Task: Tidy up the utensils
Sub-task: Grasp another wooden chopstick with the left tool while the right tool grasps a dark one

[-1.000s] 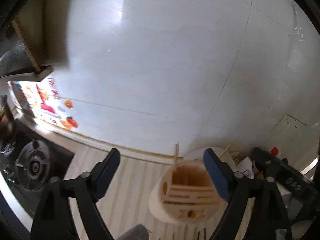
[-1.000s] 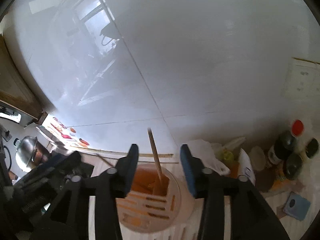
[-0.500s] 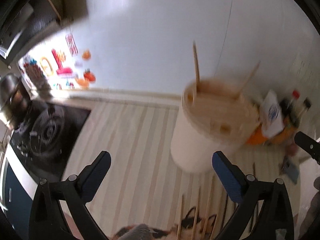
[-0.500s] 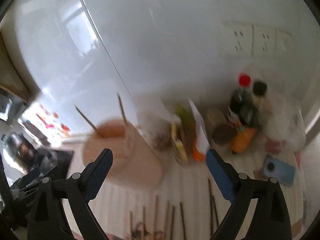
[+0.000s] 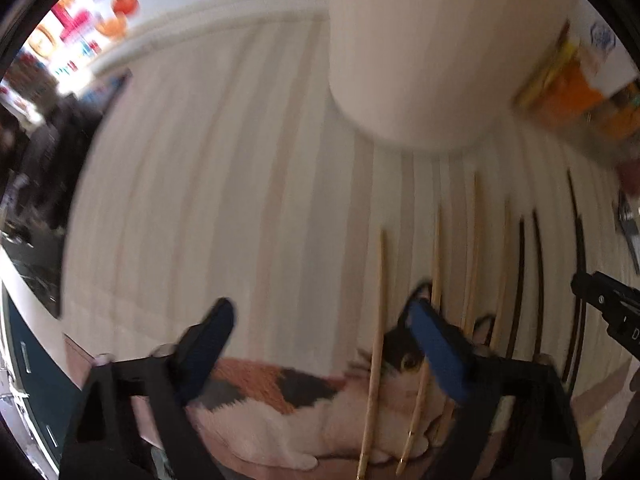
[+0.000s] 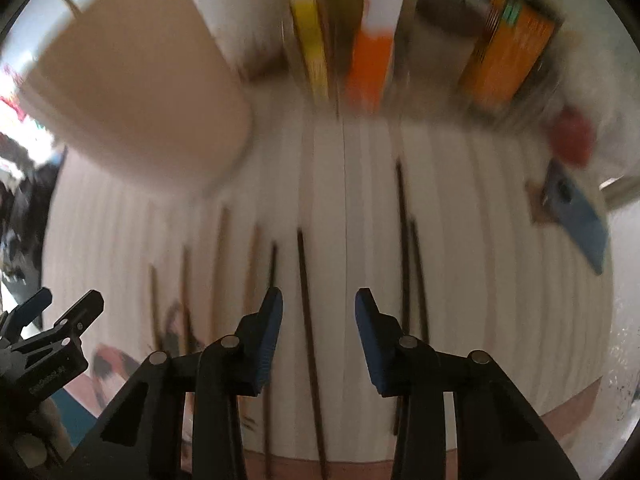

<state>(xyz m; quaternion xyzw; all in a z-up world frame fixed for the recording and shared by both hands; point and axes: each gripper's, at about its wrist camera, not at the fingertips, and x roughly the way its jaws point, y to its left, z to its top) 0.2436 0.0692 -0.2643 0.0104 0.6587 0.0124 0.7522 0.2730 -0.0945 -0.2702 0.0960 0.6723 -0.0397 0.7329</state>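
Several chopsticks lie side by side on a striped mat [image 5: 224, 184]: light wooden ones [image 5: 378, 304] and dark ones [image 5: 520, 280]. A cream utensil holder [image 5: 412, 60] stands behind them; it also shows in the right wrist view [image 6: 132, 92]. My left gripper [image 5: 320, 328] is open and empty, low over the near ends of the light chopsticks. My right gripper [image 6: 318, 316] is open and empty, with a dark chopstick [image 6: 308, 320] lying between its fingers below.
A cat picture [image 5: 304, 396] is printed on the mat's near edge. Packets and bottles [image 6: 504, 44] crowd the back by the wall. A blue object [image 6: 576, 216] lies at the right. A stove [image 5: 36, 168] is at the left.
Both grippers have tilted down from the wall and holder toward the mat. The chopsticks now fill the lower views. The right gripper has narrowed its opening.
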